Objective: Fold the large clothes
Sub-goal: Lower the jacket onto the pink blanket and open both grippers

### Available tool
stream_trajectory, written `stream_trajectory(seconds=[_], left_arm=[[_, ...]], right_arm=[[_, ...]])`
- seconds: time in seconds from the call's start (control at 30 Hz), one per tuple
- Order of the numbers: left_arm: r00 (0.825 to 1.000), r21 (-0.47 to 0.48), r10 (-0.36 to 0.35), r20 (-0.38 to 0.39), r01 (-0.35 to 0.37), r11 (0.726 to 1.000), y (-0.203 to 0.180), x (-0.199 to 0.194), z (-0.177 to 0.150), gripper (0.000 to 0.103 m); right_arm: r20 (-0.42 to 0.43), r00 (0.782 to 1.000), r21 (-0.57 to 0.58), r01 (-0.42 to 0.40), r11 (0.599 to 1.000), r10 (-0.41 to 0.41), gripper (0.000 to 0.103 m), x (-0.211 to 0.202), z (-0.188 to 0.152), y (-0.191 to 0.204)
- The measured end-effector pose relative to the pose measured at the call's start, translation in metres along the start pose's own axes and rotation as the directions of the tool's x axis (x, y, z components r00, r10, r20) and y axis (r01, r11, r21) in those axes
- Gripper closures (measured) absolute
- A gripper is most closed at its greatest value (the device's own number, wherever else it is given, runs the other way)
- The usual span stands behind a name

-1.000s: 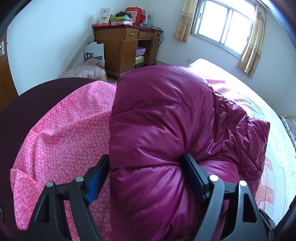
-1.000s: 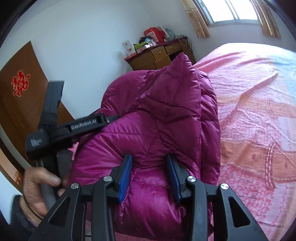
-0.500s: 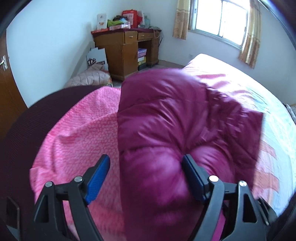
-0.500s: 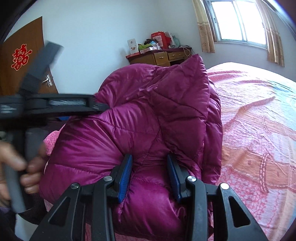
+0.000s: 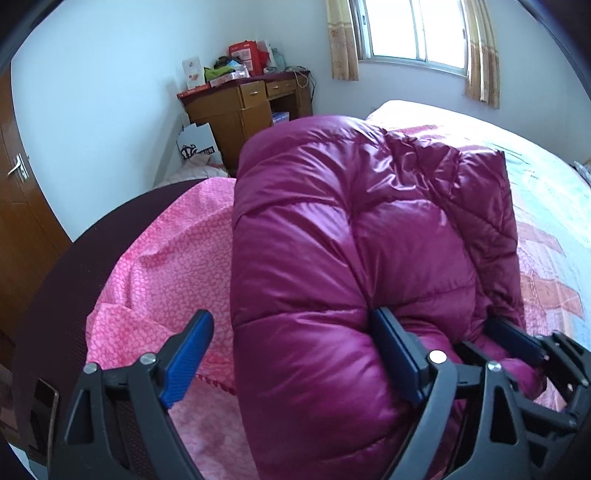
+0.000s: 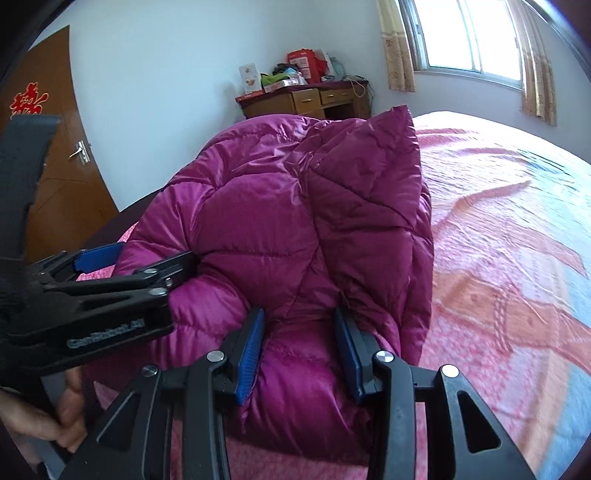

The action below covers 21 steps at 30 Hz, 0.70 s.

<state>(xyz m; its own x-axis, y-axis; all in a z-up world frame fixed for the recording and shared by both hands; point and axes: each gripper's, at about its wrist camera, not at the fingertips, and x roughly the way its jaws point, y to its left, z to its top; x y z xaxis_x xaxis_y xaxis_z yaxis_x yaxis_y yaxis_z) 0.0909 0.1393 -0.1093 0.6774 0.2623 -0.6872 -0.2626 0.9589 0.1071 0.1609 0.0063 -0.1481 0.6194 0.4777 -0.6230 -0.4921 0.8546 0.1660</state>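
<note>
A puffy magenta down jacket [image 5: 332,258] lies folded in a thick bundle on the bed; it also shows in the right wrist view [image 6: 295,229]. My left gripper [image 5: 291,354] is wide open, its left finger off the fabric with a clear gap, its right finger pressed into the bundle. My right gripper [image 6: 299,347] is shut on the jacket's near edge, with fabric bulging between the blue pads. The left gripper [image 6: 122,266] appears at the left of the right wrist view, beside the jacket.
The bed [image 6: 498,258] has a pink patterned sheet; a pink spotted cloth [image 5: 166,266] lies left of the jacket. A wooden desk [image 5: 243,107] with clutter stands by the far wall, a door [image 6: 59,166] at left, a window [image 5: 417,33] behind.
The left gripper's left finger has come off the jacket, with a gap now showing. Both grippers have shifted toward the jacket's right side. The right gripper keeps its hold.
</note>
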Motion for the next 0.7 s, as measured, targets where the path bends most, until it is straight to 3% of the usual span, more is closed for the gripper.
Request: stream_trajectory(seconds=[0.17,0.23,0.3,0.4,0.7], left_arm=[[1.000,-0.007,-0.010,-0.003,0.010,1.000,0.008,-0.018,-0.004,0.013],[1.000,0.004,-0.005,0.019,0.005,1.000,0.011,-0.030,-0.006,0.012],[0.999,0.004,0.009,0.034,-0.009,1.000,0.014,-0.042,-0.008,0.010],[0.998,0.006,0.029,0.064,-0.030,1.000,0.018,-0.058,-0.012,0.008],[0.997,0.024,0.034,0.069,-0.035,0.999,0.019,-0.081,-0.031,0.004]], right_arm=[[-0.008,1.000,0.040,-0.002,0.999,0.003,0.061,-0.025,-0.004,0.004],[0.020,1.000,0.050,-0.011,0.999,0.010,0.058,-0.040,-0.006,0.002],[0.046,0.999,0.056,-0.024,0.998,0.022,0.046,-0.055,-0.008,0.002],[0.079,0.997,0.061,-0.027,0.998,0.022,0.041,-0.075,-0.012,0.003],[0.087,0.995,0.111,0.038,0.993,-0.048,0.035,-0.113,-0.023,0.004]])
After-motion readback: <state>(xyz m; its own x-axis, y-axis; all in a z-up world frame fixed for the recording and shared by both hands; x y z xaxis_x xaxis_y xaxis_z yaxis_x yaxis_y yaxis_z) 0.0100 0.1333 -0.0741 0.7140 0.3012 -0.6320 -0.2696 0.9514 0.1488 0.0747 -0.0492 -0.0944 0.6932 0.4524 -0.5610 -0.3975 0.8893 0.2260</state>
